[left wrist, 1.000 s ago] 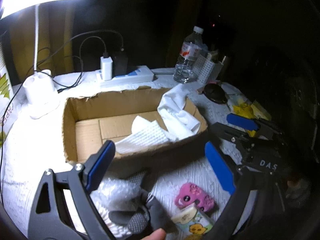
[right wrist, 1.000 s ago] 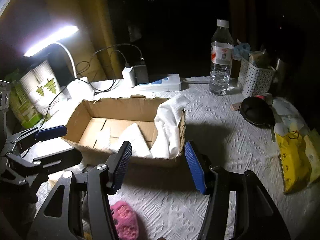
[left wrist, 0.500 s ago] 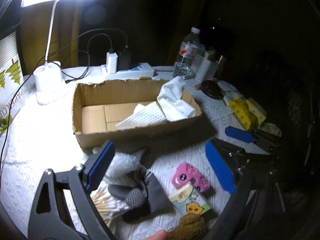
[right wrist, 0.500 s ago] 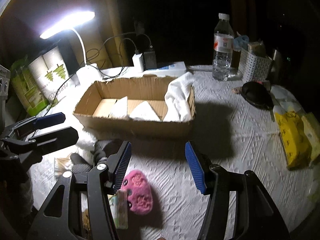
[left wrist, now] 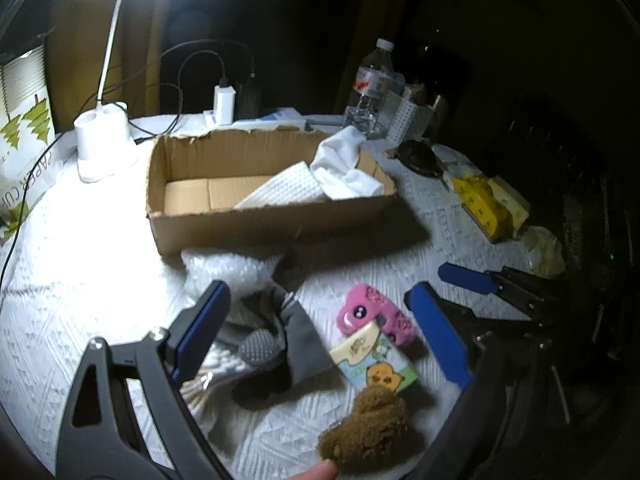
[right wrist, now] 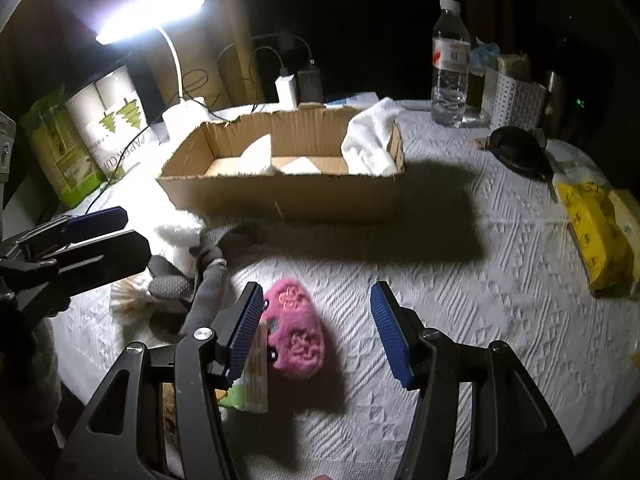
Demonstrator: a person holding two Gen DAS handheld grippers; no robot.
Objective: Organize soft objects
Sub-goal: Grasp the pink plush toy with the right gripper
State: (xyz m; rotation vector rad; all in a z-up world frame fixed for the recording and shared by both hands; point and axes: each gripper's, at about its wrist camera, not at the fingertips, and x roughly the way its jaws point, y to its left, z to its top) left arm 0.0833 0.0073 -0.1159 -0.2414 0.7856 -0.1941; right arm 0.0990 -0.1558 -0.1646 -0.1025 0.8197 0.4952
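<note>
An open cardboard box (left wrist: 276, 220) (right wrist: 280, 196) holds a white cloth (left wrist: 344, 164) (right wrist: 372, 140) draped over its right end and a white paper towel (left wrist: 280, 192). In front of it lie a pink plush (left wrist: 376, 314) (right wrist: 296, 332), grey socks (left wrist: 288, 332) (right wrist: 208, 276), bubble wrap (left wrist: 228, 268), a brown plush (left wrist: 368, 424) and a small tissue pack (left wrist: 376, 364). My left gripper (left wrist: 320, 332) is open above the socks and pink plush. My right gripper (right wrist: 316, 328) is open, with the pink plush between its fingers, below them.
A lit desk lamp (left wrist: 104, 136), power strip with chargers (left wrist: 224, 108), water bottle (right wrist: 450, 64), white basket (right wrist: 512, 100), black round case (right wrist: 516, 148) and yellow packs (right wrist: 596, 224) stand around the white tablecloth. Paper cup sleeves (right wrist: 108, 120) stand at left.
Both grippers have pulled back from the box toward the near edge. The pink plush, socks and brown plush have come further into view. Both stayed open.
</note>
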